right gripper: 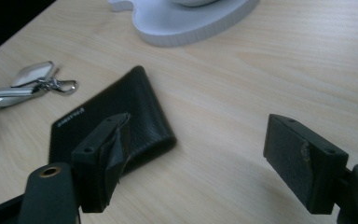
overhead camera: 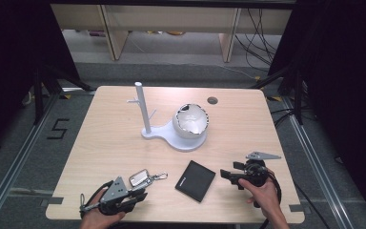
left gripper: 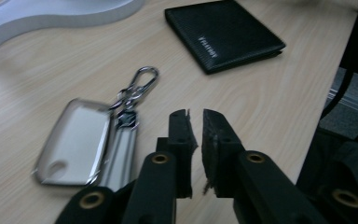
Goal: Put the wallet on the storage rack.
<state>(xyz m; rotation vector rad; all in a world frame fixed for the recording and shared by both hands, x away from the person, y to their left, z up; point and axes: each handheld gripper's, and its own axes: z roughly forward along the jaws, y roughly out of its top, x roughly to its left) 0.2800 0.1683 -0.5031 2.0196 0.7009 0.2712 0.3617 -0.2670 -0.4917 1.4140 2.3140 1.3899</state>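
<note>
A silver key fob (overhead camera: 138, 178) with a metal clip ring lies near the table's front left, and a black wallet (overhead camera: 195, 180) lies flat to its right. My left gripper (overhead camera: 140, 193) sits just in front of the fob, low over the table. In the left gripper view its jaws (left gripper: 195, 119) stand almost together with nothing between them, the key fob (left gripper: 74, 142) to their left and the wallet (left gripper: 221, 35) farther off. My right gripper (overhead camera: 229, 172) is right of the wallet, open. Its jaws (right gripper: 198, 130) are wide apart over bare wood, with the wallet (right gripper: 107, 116) behind the left jaw.
A white stand (overhead camera: 145, 107) with a tall post and small pegs rises mid-table; its base (overhead camera: 181, 138) carries a white bowl (overhead camera: 190, 120) with a dark rim. A round hole (overhead camera: 212, 100) sits near the table's far edge. The table's front edge is close behind both hands.
</note>
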